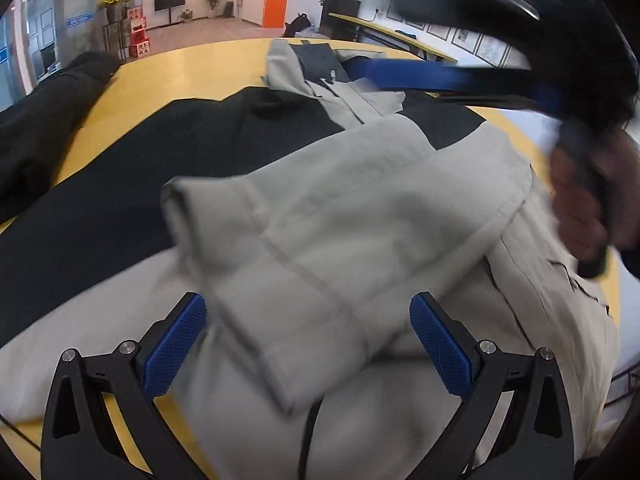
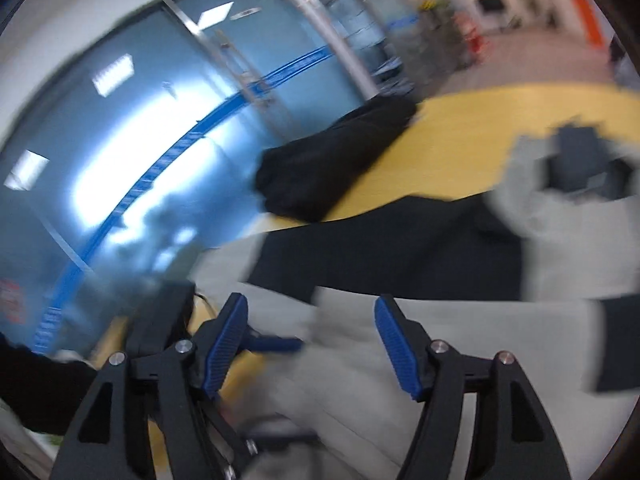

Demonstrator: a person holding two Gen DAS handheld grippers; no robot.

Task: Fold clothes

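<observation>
Mid-fold on a yellow table (image 1: 160, 76), the left gripper (image 1: 308, 344) hovers released with a grey-and-black jacket (image 1: 360, 208) and its folded sleeve just ahead between its fingers, while the right gripper (image 2: 310, 344), also unclenched, likely must next grasp the hem.

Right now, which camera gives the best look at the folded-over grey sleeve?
The left wrist view: the grey sleeve lies fairly sharp across the jacket, between the open fingers of the left hand-held gripper. The right wrist view is motion-blurred, showing only smeared grey fabric.
</observation>
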